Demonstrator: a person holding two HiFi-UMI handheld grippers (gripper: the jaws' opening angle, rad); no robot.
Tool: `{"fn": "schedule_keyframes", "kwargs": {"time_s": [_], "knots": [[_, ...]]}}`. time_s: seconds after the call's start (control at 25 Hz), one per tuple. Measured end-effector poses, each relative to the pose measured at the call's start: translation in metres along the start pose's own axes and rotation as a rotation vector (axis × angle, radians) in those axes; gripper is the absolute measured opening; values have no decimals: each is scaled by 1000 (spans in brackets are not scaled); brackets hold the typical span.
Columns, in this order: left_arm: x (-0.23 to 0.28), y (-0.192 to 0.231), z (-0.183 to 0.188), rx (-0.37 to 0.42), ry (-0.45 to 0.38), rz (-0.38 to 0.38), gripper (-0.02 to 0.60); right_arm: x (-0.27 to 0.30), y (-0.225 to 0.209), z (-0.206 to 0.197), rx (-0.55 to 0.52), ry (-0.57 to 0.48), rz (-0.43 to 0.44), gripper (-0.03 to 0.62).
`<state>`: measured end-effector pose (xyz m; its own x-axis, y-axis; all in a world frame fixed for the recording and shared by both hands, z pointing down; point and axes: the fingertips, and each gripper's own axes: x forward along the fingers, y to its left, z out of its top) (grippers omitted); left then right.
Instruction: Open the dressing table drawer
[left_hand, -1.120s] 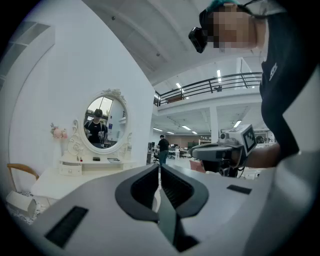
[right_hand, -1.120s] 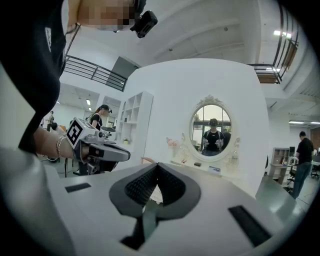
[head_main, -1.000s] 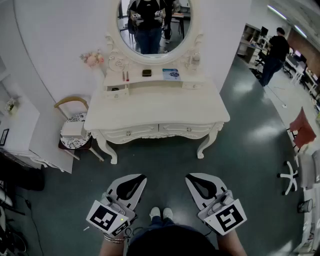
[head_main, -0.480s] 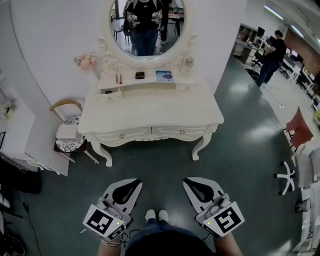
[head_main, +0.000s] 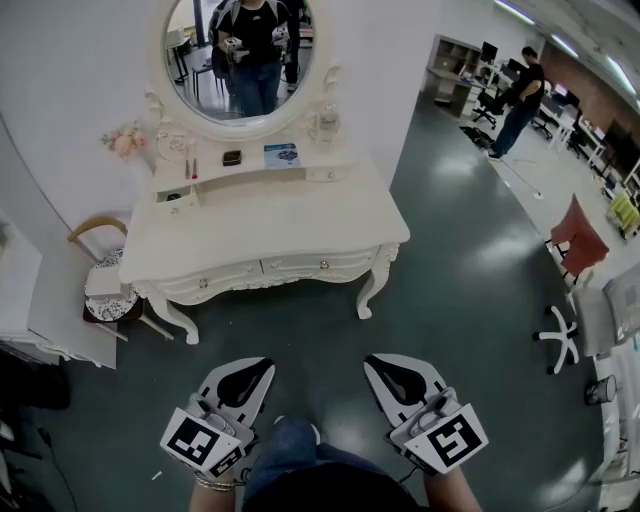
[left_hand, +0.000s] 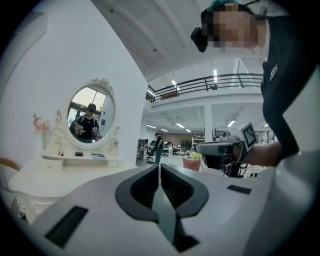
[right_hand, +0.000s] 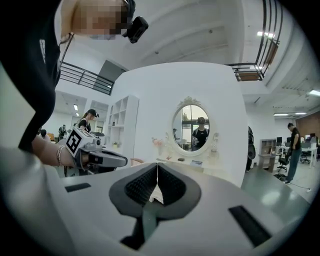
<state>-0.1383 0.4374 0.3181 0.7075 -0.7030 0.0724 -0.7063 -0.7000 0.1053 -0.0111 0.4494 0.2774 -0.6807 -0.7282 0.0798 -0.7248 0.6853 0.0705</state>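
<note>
dressing table (head_main: 262, 225) drawers (head_main: 318, 265) closed; left gripper (head_main: 252, 364), right gripper (head_main: 394, 360) pinched together, empty.

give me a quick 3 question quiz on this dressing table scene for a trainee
1. True or false: the left gripper is clamped on a drawer knob of the dressing table.
2. Pick one: the two front drawers under the tabletop are A) both closed, B) both pulled right out, C) lying on the floor.
3. Fill the gap: the right gripper has its jaws ___, with nothing held between them.

Key: 1 false, it is held short of the table with nothing in it. 2 A. 3 shut.
</note>
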Motion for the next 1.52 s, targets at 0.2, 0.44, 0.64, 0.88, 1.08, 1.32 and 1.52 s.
{"fn": "schedule_keyframes", "kwargs": {"time_s": [0.2,0.44,0.64,0.88,1.08,1.32,1.52], "knots": [[20,-4,-3,-7,36,-17,28,-11,-24,-6,10,-4,-48,18],[52,6,3,21,61,-41,28,-5,-56,-15,27,-10,-77,20],[95,30,-7,4,84,-68,28,19,-93,-20,-4,-12,-97,18],[161,58,11,17,54,-114,28,52,-139,-24,17,15,-100,19],[201,76,19,17,41,-136,28,86,-175,-23,21,2,-96,18],[227,98,17,-9,53,-123,28,114,-198,-22,18,8,-59,20],[246,115,20,-20,55,-114,28,130,-225,-19,47,27,-90,19]]}}
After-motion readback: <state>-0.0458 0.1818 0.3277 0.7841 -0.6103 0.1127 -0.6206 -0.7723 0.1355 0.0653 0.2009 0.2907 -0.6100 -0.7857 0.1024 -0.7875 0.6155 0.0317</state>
